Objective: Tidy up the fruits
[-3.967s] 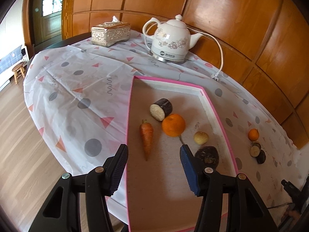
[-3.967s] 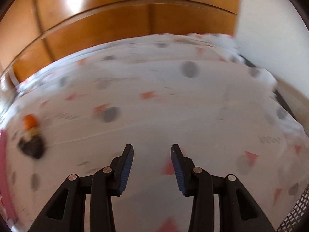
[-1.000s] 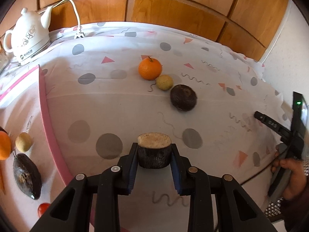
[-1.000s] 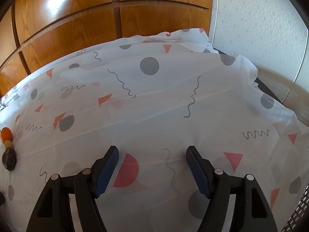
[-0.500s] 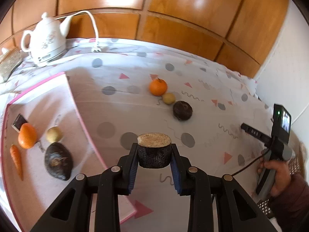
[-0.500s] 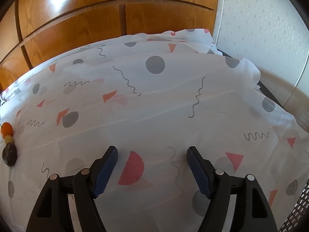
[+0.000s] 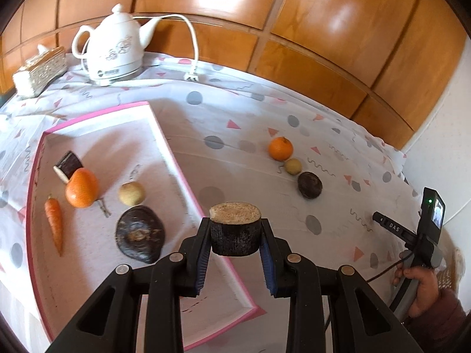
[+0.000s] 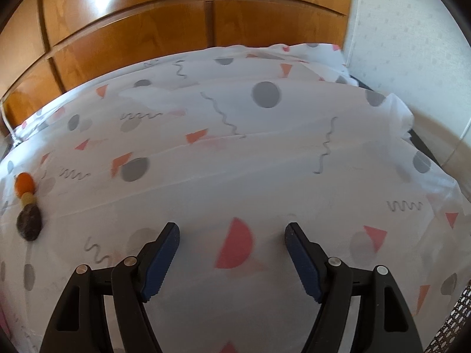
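My left gripper [image 7: 235, 235] is shut on a dark cut stump piece [image 7: 235, 232] with a tan top and holds it above the right rim of the pink-edged tray [image 7: 164, 144]. In the tray lie a carrot [image 7: 54, 220], an orange [image 7: 81, 187], a yellow-green fruit [image 7: 131, 193], a dark avocado [image 7: 139, 234] and a dark cut piece [image 7: 68, 165]. On the cloth right of the tray sit an orange [image 7: 280, 148], a small yellow fruit [image 7: 293, 166] and a dark round fruit [image 7: 309, 184]; they also show in the right wrist view [image 8: 25, 183]. My right gripper [image 8: 232, 250] is open and empty above the cloth.
A white kettle [image 7: 113, 50] with its cord [image 7: 192, 47] and a tissue box [image 7: 39, 70] stand at the back left. Wooden wall panels [image 7: 294, 29] run behind the table. The other hand holding the right gripper's handle [image 7: 421, 253] shows at the right edge.
My left gripper, still holding the stump piece, has swung left, bringing more of the tray into view. The right gripper has barely moved and stays open.
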